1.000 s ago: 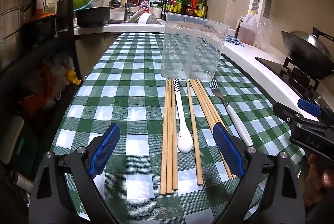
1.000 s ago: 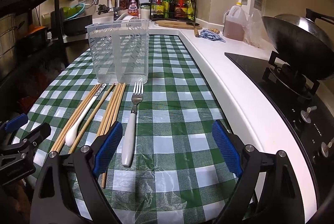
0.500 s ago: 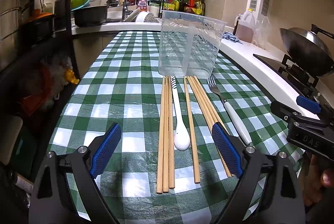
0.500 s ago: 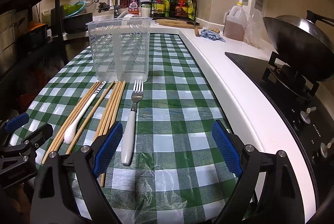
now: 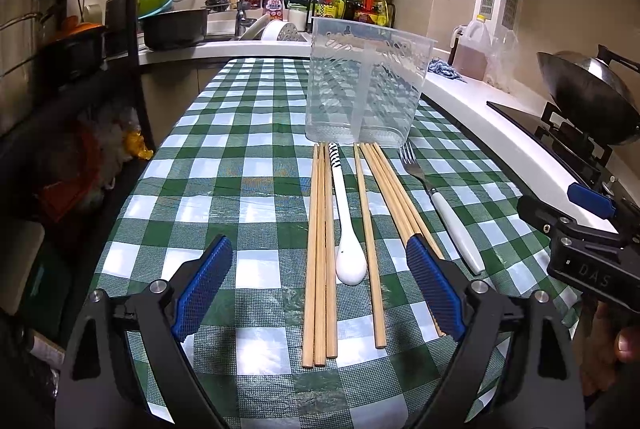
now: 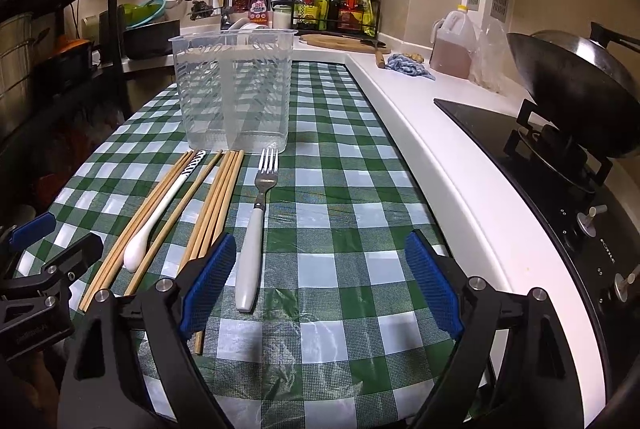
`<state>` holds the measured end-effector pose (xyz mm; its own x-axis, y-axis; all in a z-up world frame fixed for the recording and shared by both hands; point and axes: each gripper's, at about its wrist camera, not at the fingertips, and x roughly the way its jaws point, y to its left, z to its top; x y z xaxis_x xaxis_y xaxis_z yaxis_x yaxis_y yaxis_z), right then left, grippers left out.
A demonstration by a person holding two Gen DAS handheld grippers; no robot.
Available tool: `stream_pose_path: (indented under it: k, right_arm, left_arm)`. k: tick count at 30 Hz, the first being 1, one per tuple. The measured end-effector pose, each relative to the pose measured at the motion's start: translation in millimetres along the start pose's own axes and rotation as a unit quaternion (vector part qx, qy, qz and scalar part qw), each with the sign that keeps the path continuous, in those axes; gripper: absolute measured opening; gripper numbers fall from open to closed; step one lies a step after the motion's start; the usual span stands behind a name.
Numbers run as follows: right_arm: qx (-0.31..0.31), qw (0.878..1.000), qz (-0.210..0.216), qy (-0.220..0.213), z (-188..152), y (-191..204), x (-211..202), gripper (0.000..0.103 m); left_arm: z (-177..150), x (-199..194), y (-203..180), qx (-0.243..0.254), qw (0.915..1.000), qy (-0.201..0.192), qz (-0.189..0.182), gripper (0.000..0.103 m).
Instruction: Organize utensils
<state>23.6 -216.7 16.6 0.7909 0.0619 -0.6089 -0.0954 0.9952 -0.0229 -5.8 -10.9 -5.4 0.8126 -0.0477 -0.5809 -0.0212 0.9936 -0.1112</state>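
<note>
A: Both tongs are up over the near edge of the table (image 5: 224, 165), and both are empty. Left gripper (image 5: 320, 285) has its jaws spread wide, nothing between the pads. Right gripper (image 6: 320, 281) the same.

B: And the utensils are lined up flat on the checked cloth, handles toward the near edge, tips toward the bin (image 5: 364, 85). Looks laid out that way so each can be pinched by the near end.

A: Right. Three chopsticks (image 5: 318, 253) side by side, then the spoon (image 5: 344, 229), a single stick, another bundle, and the fork (image 6: 254, 229) nearest the counter-side edge.

B: The bin stands upright mid-table, just beyond the tips, nearly touching them. Clear plastic, a divider down the middle, both halves empty as far as I can see.

A: So nothing's sorted yet, I'd say. The divider suggests chopsticks in one half, spoon and fork in the other.

B: Left tongs sit over the three sticks and spoon, right ones beside the fork handle. I'd guess each hand takes its own side.

A: Thin sticks lying flat may be fiddly to lift.
</note>
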Motion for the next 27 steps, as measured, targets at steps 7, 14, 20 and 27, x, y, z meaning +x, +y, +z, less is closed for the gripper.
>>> stream_pose_path:
  k: [7, 14, 20, 27]
  right_arm:
    - [0.005, 1.0, -0.006, -0.005, 0, 0, -1, 0.084]
    - [0.008, 1.0, 0.006, 0.003, -1, 0, 1, 0.082]
    - [0.005, 0.999, 0.029, 0.023, -2, 4, 9, 0.074]
    - [0.028, 0.995, 0.073, 0.064, -6, 5, 33, 0.054]
  left_arm:
    - [-1, -1, 3, -0.001, 1.0, 0.0, 0.002, 0.086]
    - [-2, -1, 6, 0.0, 1.0, 0.003, 0.006, 0.084]
    - [-3, 0, 6, -0.002, 1.0, 0.007, 0.006, 0.079]
    - [-14, 16, 20, -0.04, 0.9975, 0.058, -0.002, 0.043]
